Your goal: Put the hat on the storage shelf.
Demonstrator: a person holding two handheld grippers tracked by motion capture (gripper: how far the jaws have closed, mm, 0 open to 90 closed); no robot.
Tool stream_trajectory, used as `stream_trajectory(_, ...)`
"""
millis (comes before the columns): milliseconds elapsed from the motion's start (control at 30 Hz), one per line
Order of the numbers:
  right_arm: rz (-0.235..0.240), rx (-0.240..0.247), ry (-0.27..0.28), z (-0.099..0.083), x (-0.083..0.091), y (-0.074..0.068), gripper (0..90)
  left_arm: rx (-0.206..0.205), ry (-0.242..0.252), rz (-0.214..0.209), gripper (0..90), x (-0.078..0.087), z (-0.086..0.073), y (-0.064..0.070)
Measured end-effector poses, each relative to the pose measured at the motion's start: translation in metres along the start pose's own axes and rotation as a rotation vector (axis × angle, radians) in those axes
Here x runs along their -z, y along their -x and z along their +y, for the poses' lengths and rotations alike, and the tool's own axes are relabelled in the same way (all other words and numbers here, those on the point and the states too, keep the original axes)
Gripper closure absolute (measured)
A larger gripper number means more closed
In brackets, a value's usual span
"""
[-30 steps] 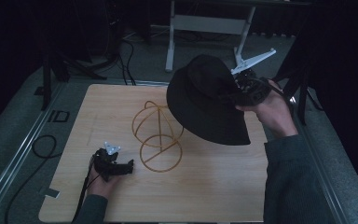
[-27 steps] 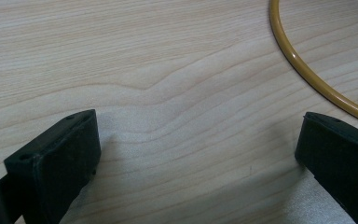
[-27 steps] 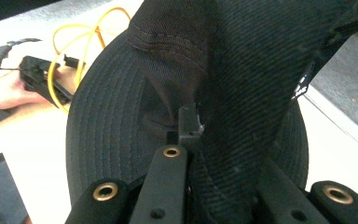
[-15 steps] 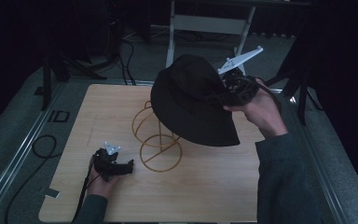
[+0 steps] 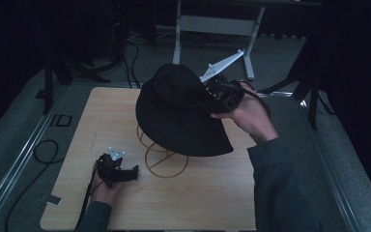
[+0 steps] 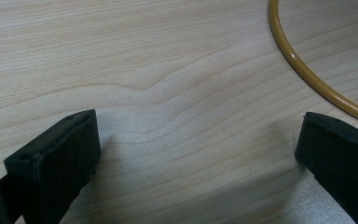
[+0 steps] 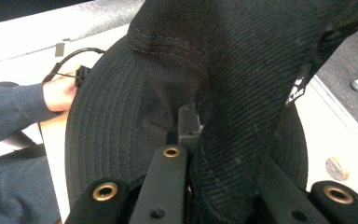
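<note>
Hat, pinched in right gripper fingers, hides most of wire stand; left gripper fingers gape.

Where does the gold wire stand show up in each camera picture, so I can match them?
High view: the wire stand sits at the table's middle, its top under the black hat.
Left gripper view: its round base curves down the upper right corner.
Right gripper view: I can't pick it out behind the hat.
Shared landmark: the light wooden table.
</note>
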State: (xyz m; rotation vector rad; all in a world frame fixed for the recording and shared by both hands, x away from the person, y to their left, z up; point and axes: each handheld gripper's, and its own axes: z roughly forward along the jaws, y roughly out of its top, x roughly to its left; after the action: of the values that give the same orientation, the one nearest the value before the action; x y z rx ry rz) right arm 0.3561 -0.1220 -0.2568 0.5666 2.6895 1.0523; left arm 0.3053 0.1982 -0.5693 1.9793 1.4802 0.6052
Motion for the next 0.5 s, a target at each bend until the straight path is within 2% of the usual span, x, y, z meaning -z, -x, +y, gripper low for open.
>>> stream_trajectory(333, 0.027, 0.022, -0.024, 0.005, -0.016, -0.008, 87.5, -0.005, -0.002, 0.000, 0.2, 0.000, 0.000, 0.000)
stream_trajectory(500, 0.034, 0.017, -0.031, 0.007, -0.026, -0.009, 87.5, -0.004, -0.001, 0.001, 0.2, 0.000, 0.000, 0.000)
